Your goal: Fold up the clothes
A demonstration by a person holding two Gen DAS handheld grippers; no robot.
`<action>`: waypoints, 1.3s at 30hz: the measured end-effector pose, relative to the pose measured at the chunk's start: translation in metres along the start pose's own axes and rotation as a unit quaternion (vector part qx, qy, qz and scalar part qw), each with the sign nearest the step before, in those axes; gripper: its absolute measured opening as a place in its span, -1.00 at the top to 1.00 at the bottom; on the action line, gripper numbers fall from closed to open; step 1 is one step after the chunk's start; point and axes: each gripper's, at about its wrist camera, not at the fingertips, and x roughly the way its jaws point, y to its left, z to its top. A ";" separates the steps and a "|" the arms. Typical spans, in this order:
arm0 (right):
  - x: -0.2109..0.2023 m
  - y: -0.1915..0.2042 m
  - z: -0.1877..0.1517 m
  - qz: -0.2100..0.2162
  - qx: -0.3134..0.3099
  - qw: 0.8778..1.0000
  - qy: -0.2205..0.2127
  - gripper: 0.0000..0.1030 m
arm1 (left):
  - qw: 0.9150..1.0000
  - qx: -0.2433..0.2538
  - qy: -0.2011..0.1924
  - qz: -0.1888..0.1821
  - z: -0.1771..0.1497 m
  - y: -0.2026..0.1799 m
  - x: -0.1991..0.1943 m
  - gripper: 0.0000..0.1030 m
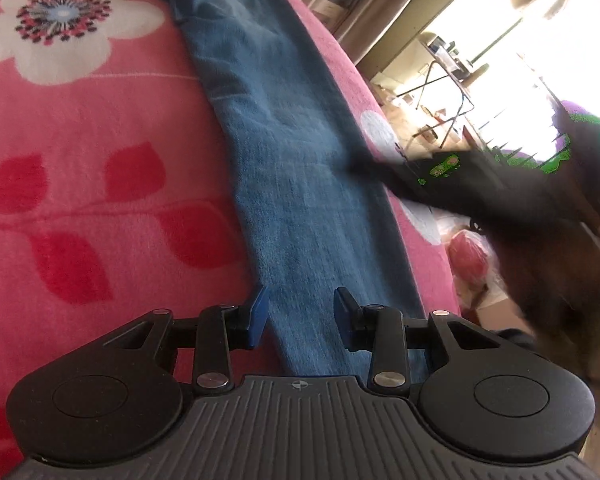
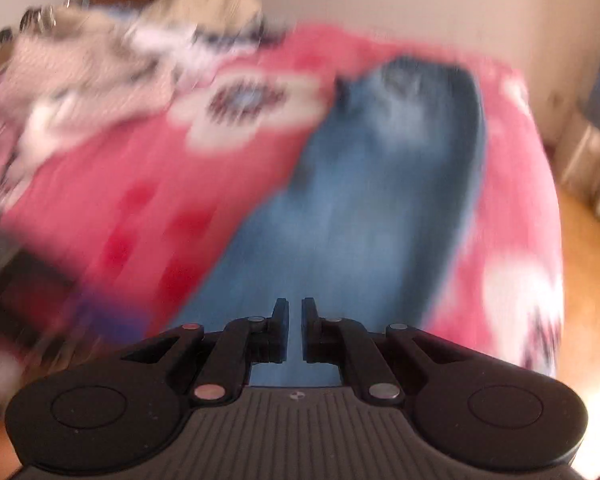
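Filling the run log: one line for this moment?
jeans flat, lengthwise on pink blanket | left gripper open over hem | right gripper nearly closed, empty

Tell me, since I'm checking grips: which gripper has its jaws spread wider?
The left gripper: its blue jaws stand wide apart over the hem end of the jeans. The right gripper shows only a narrow slit between its jaws, holding nothing.

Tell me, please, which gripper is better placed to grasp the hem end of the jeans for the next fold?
Probably the left gripper: it is open, straddling the near end of the jeans. The right gripper is nearly closed, its view motion-blurred.
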 end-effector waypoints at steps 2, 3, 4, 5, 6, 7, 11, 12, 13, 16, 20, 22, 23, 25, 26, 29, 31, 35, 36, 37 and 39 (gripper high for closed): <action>0.034 -0.009 0.022 -0.013 0.013 0.999 -0.026 0.92 | 1.000 -0.004 -0.003 -0.002 -0.001 0.003 0.000 0.31; 0.049 -0.011 0.025 -0.016 0.021 0.999 -0.024 0.92 | 1.000 -0.006 -0.005 -0.004 -0.002 0.004 0.000 0.31; 0.064 -0.013 0.029 -0.019 0.028 0.999 -0.022 0.92 | 1.000 -0.012 -0.007 -0.004 -0.002 0.008 0.000 0.31; 0.075 -0.013 0.026 -0.020 0.035 0.999 -0.016 0.92 | 1.000 -0.020 -0.010 -0.003 -0.001 0.013 0.001 0.31; 0.073 -0.013 0.019 -0.025 0.035 0.999 -0.026 0.91 | 1.000 -0.025 -0.014 -0.001 0.001 0.017 -0.001 0.31; 0.066 -0.007 0.009 -0.017 0.024 0.999 -0.033 0.91 | 0.999 -0.030 -0.018 0.001 0.003 0.021 -0.002 0.31; 0.025 0.024 -0.040 0.074 -0.022 0.997 -0.020 0.90 | 0.998 -0.050 -0.034 0.010 0.011 0.037 -0.009 0.31; 0.012 0.035 -0.055 0.097 -0.040 0.994 -0.009 0.90 | 0.998 -0.055 -0.038 0.013 0.013 0.041 -0.010 0.31; -0.001 0.049 -0.073 0.116 -0.066 0.991 -0.001 0.90 | 0.997 -0.060 -0.042 0.015 0.014 0.045 -0.012 0.31; -0.032 0.083 -0.110 0.185 -0.126 0.974 0.044 0.90 | 0.996 -0.072 -0.045 0.015 0.018 0.047 -0.013 0.31; -0.038 0.087 -0.102 0.191 -0.129 0.972 0.054 0.90 | 0.997 -0.066 -0.048 0.013 0.011 0.040 -0.018 0.31; -0.034 0.075 -0.093 0.163 -0.093 0.981 0.043 0.89 | 0.997 -0.058 -0.047 0.012 0.008 0.034 -0.016 0.31; -0.038 0.079 -0.100 0.168 -0.100 0.979 0.056 0.89 | 0.997 -0.054 -0.046 0.011 0.006 0.031 -0.015 0.31; -0.045 0.088 -0.115 0.181 -0.116 0.973 0.083 0.89 | 0.998 -0.041 -0.039 0.012 0.004 0.025 -0.010 0.31; -0.049 0.093 -0.123 0.187 -0.124 0.970 0.097 0.88 | 0.999 -0.035 -0.035 0.013 0.002 0.023 -0.008 0.31; -0.074 0.121 -0.159 0.242 -0.130 0.949 0.153 0.87 | 0.999 -0.016 -0.021 0.018 -0.003 0.014 0.001 0.31; -0.084 0.133 -0.177 0.278 -0.110 0.932 0.203 0.88 | 1.000 -0.007 -0.012 0.020 -0.005 0.008 0.006 0.31; -0.099 0.120 -0.173 0.257 -0.058 0.944 0.199 0.88 | 1.000 0.001 -0.004 0.018 -0.010 0.004 0.009 0.31; -0.100 0.111 -0.166 0.243 -0.032 0.952 0.183 0.88 | 1.000 0.000 -0.004 0.018 -0.011 0.004 0.008 0.31; -0.101 0.102 -0.158 0.229 -0.005 0.959 0.167 0.87 | 1.000 0.000 -0.003 0.019 -0.012 0.004 0.007 0.30; -0.096 0.091 -0.151 0.210 0.033 0.964 0.158 0.87 | 0.999 0.013 0.010 0.039 -0.014 0.001 0.010 0.28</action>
